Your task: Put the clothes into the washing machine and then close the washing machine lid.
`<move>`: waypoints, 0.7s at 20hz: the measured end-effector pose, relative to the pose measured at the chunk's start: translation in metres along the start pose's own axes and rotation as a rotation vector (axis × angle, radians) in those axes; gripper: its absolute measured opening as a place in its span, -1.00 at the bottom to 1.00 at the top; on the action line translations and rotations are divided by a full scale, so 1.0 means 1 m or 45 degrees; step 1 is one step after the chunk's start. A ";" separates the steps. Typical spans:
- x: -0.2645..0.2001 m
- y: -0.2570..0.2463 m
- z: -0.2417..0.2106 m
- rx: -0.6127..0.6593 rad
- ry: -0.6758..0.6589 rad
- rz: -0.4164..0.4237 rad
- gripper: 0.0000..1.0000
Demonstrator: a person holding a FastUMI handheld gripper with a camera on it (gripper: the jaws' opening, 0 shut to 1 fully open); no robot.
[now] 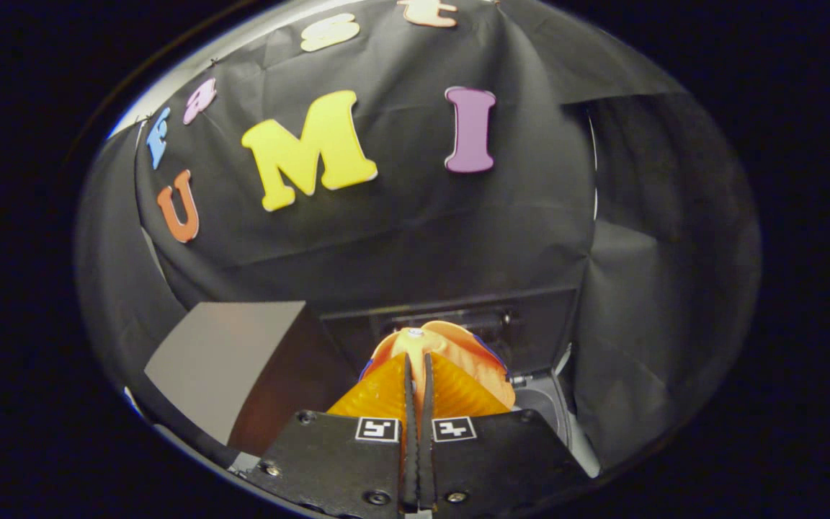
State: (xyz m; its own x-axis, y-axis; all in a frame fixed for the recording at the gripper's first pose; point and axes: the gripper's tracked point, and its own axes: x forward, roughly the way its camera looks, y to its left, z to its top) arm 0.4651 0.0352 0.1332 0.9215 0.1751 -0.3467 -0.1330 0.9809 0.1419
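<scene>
My gripper (418, 364) is shut on an orange garment (474, 366) with a blue edge. The cloth is pinched in the thin gap between the two fingers and bulges out past the tips. Just beyond and below the cloth stands the small washing machine (541, 407), with its pale tub rim showing to the right of the fingers. Its dark lid (530, 324) stands raised behind the garment. The inside of the tub is hidden by the cloth and the fingers.
A flat grey panel (220, 360) lies to the left of the machine, with a brownish surface (278, 404) beside it. Black cloth walls (645, 324) close in behind the machine and on the right.
</scene>
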 end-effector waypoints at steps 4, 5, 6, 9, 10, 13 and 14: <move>0.021 -0.015 -0.064 0.035 0.172 -0.044 -0.92; 0.025 -0.018 -0.078 0.047 0.212 -0.065 -0.92; 0.029 -0.023 -0.093 0.061 0.259 -0.085 -0.92; 0.033 -0.040 -0.143 0.120 0.403 -0.156 -0.92; 0.037 -0.043 -0.156 0.136 0.438 -0.167 -0.92; 0.048 -0.048 -0.185 0.146 0.518 -0.195 -0.92; 0.050 -0.049 -0.192 0.140 0.543 -0.206 -0.92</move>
State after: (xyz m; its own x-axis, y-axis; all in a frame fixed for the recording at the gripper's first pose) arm 0.4479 0.0118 -0.0695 0.6920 0.0620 -0.7192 0.0609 0.9877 0.1438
